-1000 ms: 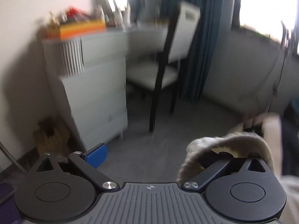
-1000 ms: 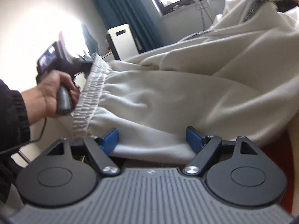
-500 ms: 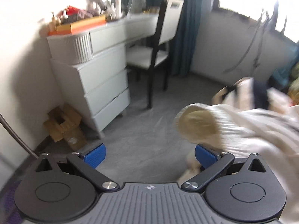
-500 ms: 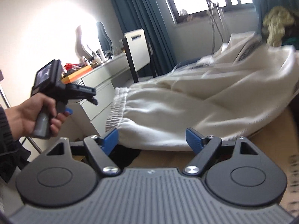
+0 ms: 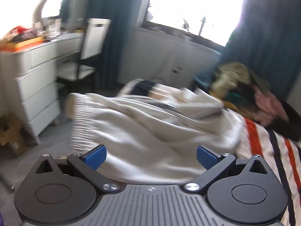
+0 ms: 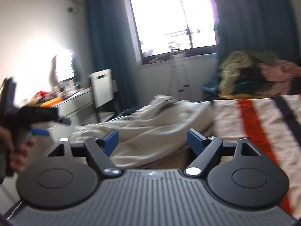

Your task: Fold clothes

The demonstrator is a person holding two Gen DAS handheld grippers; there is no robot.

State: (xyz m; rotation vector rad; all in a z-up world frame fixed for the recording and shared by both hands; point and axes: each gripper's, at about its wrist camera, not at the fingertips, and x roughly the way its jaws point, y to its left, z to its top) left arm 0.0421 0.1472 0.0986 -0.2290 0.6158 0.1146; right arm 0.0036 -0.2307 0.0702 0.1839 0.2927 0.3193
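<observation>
A cream garment (image 5: 143, 131) with a ribbed waistband lies crumpled on the left edge of the striped bed (image 5: 263, 150), blurred by motion. My left gripper (image 5: 150, 155) is open, its blue pads apart just in front of the cloth, nothing held. My right gripper (image 6: 152, 140) is also open, hovering before the same cream garment (image 6: 150, 130), which lies apart from its pads. In the right wrist view the left gripper (image 6: 50, 126) shows at the left edge, held by a hand (image 6: 17, 150), with its fingers spread.
A heap of mixed clothes (image 5: 244, 88) sits at the far right of the bed. A white drawer unit (image 5: 32, 86) and a chair (image 5: 88, 56) stand on the left by teal curtains. Grey floor (image 5: 47, 145) lies between the drawers and the bed.
Both grippers let go of the cream garment, which dropped onto the bed. The left gripper swung right toward the bed; the right one pulled back and rose.
</observation>
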